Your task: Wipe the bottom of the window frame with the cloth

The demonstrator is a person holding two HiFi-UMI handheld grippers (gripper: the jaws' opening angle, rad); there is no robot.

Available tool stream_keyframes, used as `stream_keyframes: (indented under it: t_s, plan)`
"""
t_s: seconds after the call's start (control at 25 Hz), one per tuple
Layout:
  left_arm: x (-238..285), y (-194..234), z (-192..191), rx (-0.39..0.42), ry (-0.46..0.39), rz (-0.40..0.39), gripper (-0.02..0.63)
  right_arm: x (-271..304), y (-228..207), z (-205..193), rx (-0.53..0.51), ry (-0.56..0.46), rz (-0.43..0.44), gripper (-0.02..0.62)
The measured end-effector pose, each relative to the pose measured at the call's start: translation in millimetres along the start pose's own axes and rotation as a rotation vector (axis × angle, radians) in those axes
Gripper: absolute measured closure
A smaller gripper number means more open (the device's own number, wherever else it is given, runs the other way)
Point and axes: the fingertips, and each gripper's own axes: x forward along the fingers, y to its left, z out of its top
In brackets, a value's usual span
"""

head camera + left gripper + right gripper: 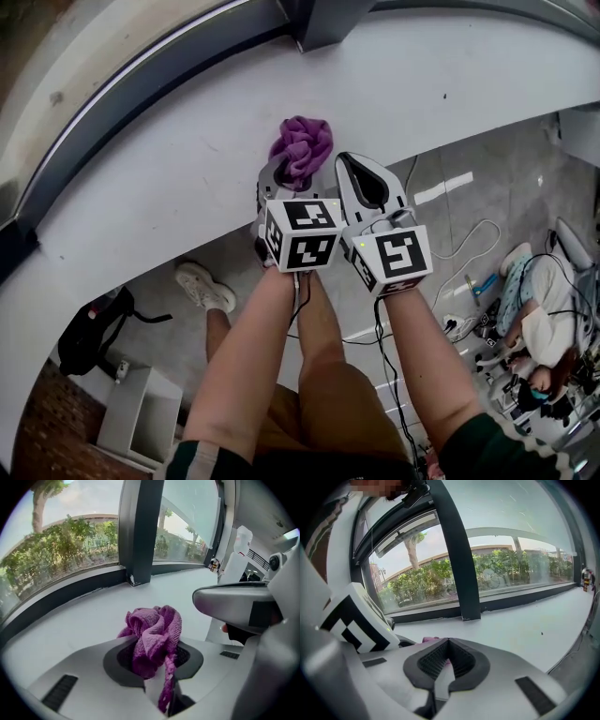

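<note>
A crumpled purple cloth (303,147) rests on the white sill (169,178), and my left gripper (289,176) is shut on its near end. In the left gripper view the cloth (153,632) bunches up out of the closed jaws, with a strip hanging down. My right gripper (362,176) hovers just to the right, shut and empty, tips over the sill's near edge; in its own view the right gripper (447,644) shows pads pressed together. The dark bottom rail of the window frame (141,82) runs along the sill's far side, apart from both grippers.
A dark upright post (328,19) meets the rail straight ahead. Below the sill edge lie grey floor, cables (469,248), a black bag (89,333) and a white box (141,412). Another person (544,328) sits low at the right.
</note>
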Motion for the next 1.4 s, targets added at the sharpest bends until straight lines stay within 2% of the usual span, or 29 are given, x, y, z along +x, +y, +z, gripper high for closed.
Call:
stream_keyframes:
  t_s: [0.28, 0.6, 1.4]
  plan:
    - [-4.3, 13.3, -2.4, -0.045, -0.014, -0.003, 0.497, -0.3, 17.1, -1.6, -0.030, 0.019, 0.021, 0.581]
    - [-21.7, 55.0, -21.4, -0.070, 0.012, 0.029, 0.497, 8.2, 42.7, 5.4, -0.056, 0.020, 0.045, 0.581]
    - [-93.3, 186.0, -102.9, -0.185, 0.019, 0.137, 0.497, 44.0, 196.8, 6.0, -0.132, 0.045, 0.177, 0.581]
